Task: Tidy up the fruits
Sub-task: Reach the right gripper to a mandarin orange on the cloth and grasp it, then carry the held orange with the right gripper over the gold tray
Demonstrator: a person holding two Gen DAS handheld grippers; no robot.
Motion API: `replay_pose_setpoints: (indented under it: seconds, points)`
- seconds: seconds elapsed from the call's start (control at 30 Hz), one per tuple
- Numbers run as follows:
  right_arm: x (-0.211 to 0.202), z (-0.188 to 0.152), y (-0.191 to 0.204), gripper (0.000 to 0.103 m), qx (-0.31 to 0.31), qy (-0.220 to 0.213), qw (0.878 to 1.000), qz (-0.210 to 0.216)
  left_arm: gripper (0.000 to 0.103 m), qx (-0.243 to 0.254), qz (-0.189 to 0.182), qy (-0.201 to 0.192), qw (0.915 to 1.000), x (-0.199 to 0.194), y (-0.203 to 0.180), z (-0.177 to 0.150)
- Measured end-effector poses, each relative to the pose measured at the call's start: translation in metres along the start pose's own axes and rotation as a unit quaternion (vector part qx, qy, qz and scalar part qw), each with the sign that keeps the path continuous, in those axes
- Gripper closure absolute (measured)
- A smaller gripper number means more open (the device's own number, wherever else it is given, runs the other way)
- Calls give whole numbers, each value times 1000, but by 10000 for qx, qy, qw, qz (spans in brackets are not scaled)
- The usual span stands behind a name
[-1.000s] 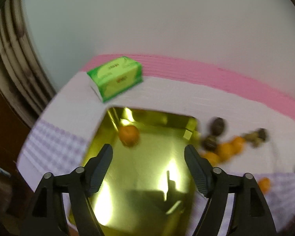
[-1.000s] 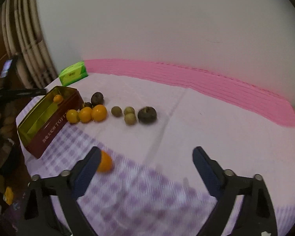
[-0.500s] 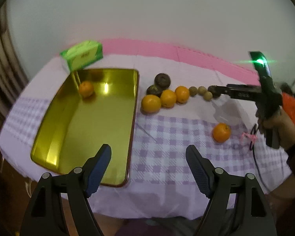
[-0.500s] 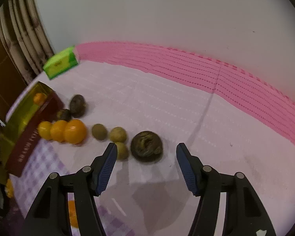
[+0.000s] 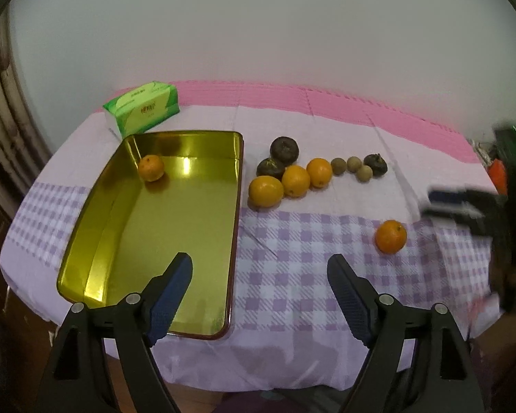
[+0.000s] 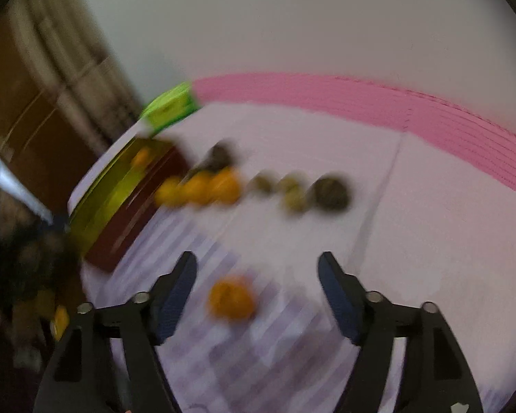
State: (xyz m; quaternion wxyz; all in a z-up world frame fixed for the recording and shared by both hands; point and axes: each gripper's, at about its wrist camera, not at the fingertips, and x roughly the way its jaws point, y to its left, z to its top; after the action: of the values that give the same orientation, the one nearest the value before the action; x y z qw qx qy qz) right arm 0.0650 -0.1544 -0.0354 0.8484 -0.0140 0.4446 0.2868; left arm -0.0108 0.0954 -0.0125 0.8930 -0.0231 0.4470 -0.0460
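Nearest me: my left gripper [image 5: 259, 275] hangs over the table's front edge, jaws opening, nothing between them.
Right gripper [image 6: 257, 275]: jaws opening over the lone orange [image 6: 231, 296], not gripping.
Done: one orange [image 5: 151, 168] in the gold tray [image 5: 86, 275].
Left: three oranges [image 5: 295, 180], dark fruits [image 5: 284, 149], small brown ones [image 5: 353, 164].
Tray axis: long side runs away from me.

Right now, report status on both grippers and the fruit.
Left gripper opening, empty. Right gripper opening over lone orange, not gripped. One orange in gold tray. Path clear.
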Motion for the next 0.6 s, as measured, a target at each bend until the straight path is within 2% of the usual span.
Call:
replay_pose_setpoints:
  seconds: [0.13,0.27,0.37,0.5,0.6]
  points:
    - [16,-30,40,26,-868,299,9946,-492,22,-101,37,154,9998,4,3,-3]
    - [41,-22,36,28,-695,353,9958,-471,22,-211,67,141,9997,0,10,-3]
    - [58,-21,35,65,-680,639,9941,-553,20,-274,92,120,9995,-2,13,-2]
    - [56,-26,38,66,-742,644,9934,-592,20,-337,132,148,9992,-1,17,-1]
    - [44,-18,45,66,-720,432,9955,-449,20,-458,304,29,9985,-7,25,2]
